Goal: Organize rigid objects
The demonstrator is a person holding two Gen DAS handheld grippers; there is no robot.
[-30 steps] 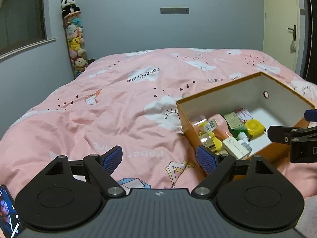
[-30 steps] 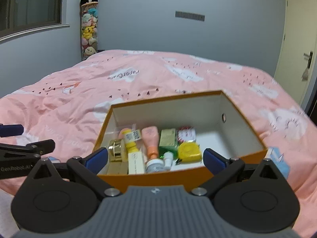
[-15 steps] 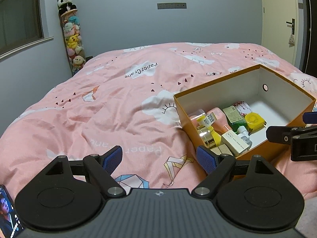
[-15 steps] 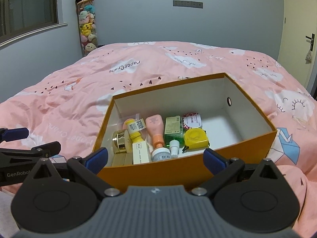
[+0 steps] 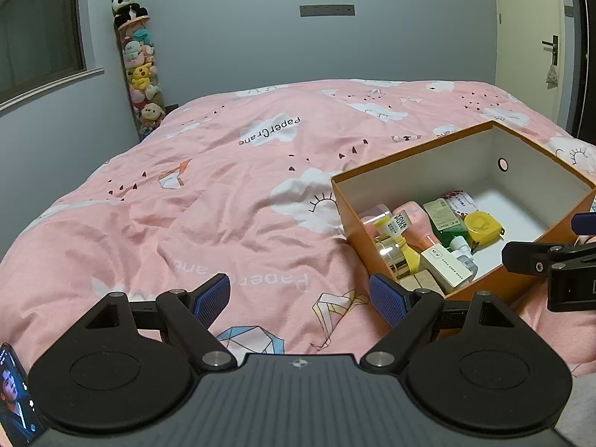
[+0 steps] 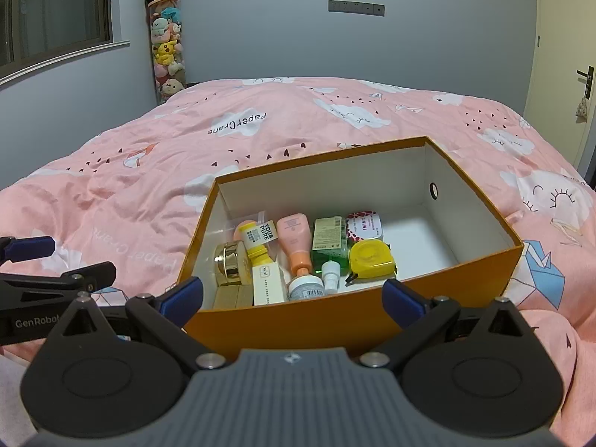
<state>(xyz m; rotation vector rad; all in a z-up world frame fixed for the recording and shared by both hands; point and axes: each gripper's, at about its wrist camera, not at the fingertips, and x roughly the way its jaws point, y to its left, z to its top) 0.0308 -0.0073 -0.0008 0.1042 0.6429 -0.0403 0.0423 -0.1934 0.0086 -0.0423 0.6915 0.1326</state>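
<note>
An open orange box [image 6: 480, 267] with a white inside sits on the pink bed; it also shows in the left wrist view [image 5: 484, 290]. Inside lie several items: a yellow tape measure [image 6: 371, 257], a green bottle [image 6: 327, 240], a pink bottle [image 6: 296, 240], a gold-lidded jar [image 6: 231, 262], a white carton [image 6: 269, 285] and a yellow tube [image 6: 259, 240]. My right gripper [image 6: 292, 296] is open and empty just in front of the box's near wall. My left gripper [image 5: 300, 298] is open and empty over the bedspread, left of the box.
The pink bedspread [image 5: 223, 193] stretches far and left. A tall tube of plush toys [image 5: 141, 74] with a panda on top stands at the back wall. A door [image 5: 529, 44] is at the right. A phone [image 5: 16, 398] shows at the lower left.
Both grippers have lifted and drawn back a little, so the box sits lower in view and more of its inside shows. Both stay open and empty.
</note>
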